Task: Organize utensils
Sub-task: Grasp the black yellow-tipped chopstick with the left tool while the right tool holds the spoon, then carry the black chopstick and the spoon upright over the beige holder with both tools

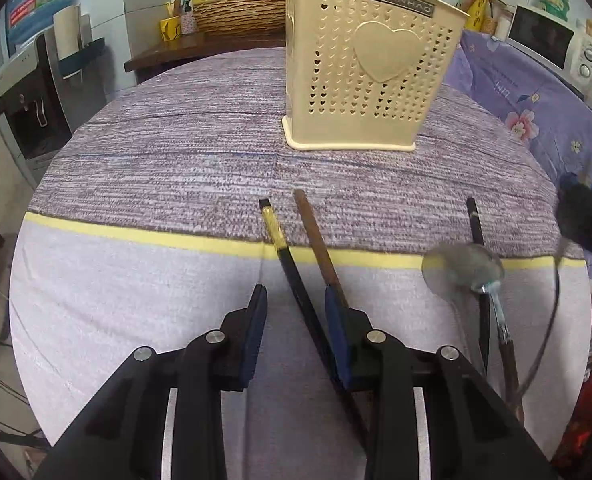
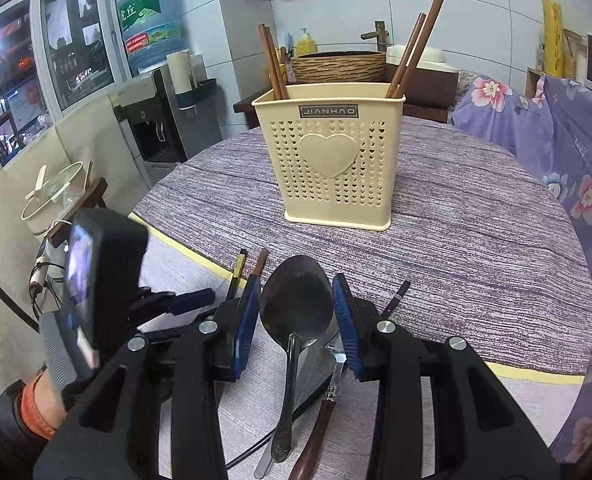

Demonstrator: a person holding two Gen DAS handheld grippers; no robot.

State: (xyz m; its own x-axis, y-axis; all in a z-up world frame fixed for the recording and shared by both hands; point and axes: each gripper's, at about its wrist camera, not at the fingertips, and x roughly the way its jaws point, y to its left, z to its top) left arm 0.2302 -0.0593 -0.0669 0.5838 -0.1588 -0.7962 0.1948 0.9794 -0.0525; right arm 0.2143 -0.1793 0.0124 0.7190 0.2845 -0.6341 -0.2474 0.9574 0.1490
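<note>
A cream perforated utensil holder (image 1: 370, 76) with a heart stands on the round table; it also shows in the right wrist view (image 2: 334, 160) with several brown chopsticks (image 2: 410, 48) in it. My left gripper (image 1: 298, 300) is open low over the cloth; a black chopstick with a yellow band (image 1: 273, 232) and a brown chopstick (image 1: 316, 236) lie between and past its fingers. My right gripper (image 2: 296, 286) is open around the bowl of a metal spoon (image 2: 296, 304) that lies on the cloth. A brown-handled utensil (image 2: 320, 420) lies beside the spoon. Another black chopstick (image 2: 396, 298) lies right of it.
The table carries a purple striped cloth with a yellow stripe (image 1: 135, 232). A floral purple sheet (image 2: 556, 152) covers furniture at the right. A water dispenser (image 2: 155, 92) and a rice cooker (image 2: 51, 200) stand left of the table. A cable (image 1: 548, 320) hangs by the spoon.
</note>
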